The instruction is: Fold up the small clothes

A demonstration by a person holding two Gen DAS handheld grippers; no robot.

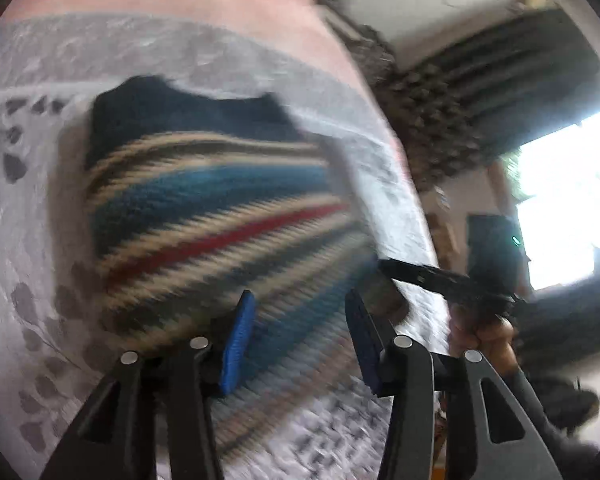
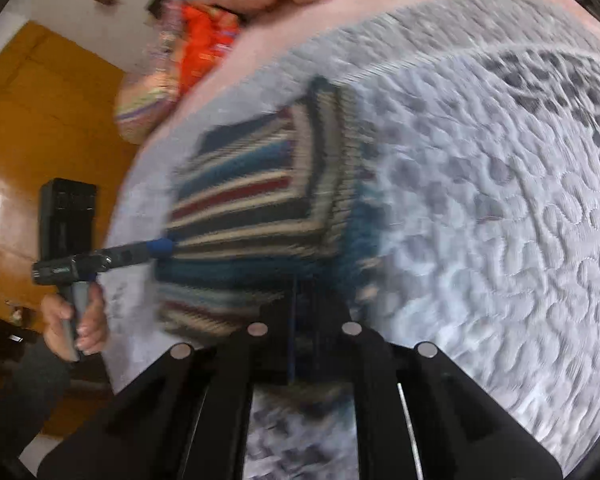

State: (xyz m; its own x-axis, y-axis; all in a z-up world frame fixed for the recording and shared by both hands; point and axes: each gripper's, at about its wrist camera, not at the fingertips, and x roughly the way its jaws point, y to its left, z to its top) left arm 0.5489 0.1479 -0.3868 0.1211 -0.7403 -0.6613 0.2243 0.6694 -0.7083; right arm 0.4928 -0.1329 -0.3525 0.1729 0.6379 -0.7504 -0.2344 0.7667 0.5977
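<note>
Lying on grey patterned bed quilt [image 2: 480, 208]: striped knit garment [image 1: 204, 208], partly folded. Left gripper [image 1: 300, 336] fingers spread wide above it, holding nothing. Right gripper [image 2: 296, 336] fingers pressed together on garment edge. Frames motion-blurred.

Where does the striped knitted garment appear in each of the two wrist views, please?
Left wrist view: the striped knitted garment fills the centre, running down between the open left gripper.
Right wrist view: it lies centre-left, just ahead of the right gripper, whose fingers look closed together.
Shared landmark: the grey quilted bedspread under the garment.
</note>
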